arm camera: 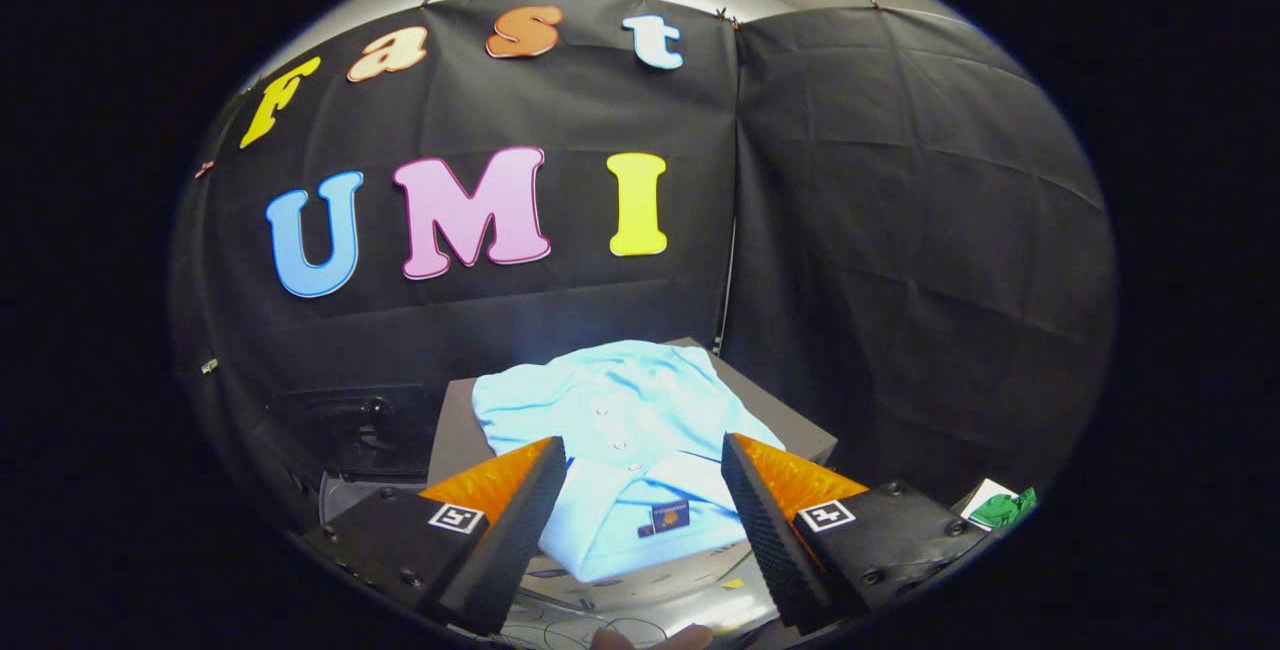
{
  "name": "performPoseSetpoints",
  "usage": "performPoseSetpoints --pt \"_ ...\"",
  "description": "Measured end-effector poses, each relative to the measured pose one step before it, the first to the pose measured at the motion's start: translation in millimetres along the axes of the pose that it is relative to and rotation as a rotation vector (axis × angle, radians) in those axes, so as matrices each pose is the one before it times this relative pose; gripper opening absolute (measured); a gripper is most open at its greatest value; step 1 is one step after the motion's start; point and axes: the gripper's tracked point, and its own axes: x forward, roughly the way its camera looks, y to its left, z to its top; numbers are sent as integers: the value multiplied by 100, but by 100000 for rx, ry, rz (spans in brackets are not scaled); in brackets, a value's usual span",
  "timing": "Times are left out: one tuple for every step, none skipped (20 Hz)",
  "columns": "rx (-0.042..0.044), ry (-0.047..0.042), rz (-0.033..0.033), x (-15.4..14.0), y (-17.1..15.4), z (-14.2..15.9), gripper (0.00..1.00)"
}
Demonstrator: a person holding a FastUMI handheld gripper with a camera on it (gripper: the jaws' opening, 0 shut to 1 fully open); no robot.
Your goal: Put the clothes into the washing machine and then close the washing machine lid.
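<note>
Light-blue polo shirt (620, 430) spread flat, collar nearest, overhanging a dark box (790, 430), silvery washing machine (640, 595) beneath

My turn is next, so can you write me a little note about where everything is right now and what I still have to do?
Gripper: open, fingers spread, holding nothing.
Light blue polo shirt: lies flat on a grey box, collar end between and just ahead of the fingers.
Washing machine: what looks like its shiny rim sits right under the fingers.
Done: nothing yet.
Left: grab the shirt, drop it in the machine, close the lid.
</note>
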Motion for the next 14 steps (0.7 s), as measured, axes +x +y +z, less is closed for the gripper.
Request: performPoseSetpoints --pt "-2927 4191 -324 1805 300 -145 98" --pt "-3326 4564 -756 1845 58 -157 98" --pt "-2575 5597 491 1697 334 -252 98" --pt "-2188 4413 2293 1675 845 -254 98" --pt "-1249 4170 2215 1831 601 -248 98" --pt "-656 4604 3288 1621 587 -243 98" --pt "-324 3046 5384 1322 1020 -154 98" --pt "277 3241 2725 1618 452 -538 99" --pt "-191 3214 804 1018 -84 -802 99" --pt "-1099 2815 1641 235 -79 -750 99" --pt "762 -5676 879 652 30 795 99" --pt "-284 769 843 -697 -119 -155 99" --pt "-39 -2620 -4 98 59 425 99" --pt "-1487 138 -710 169 14 -576 99"
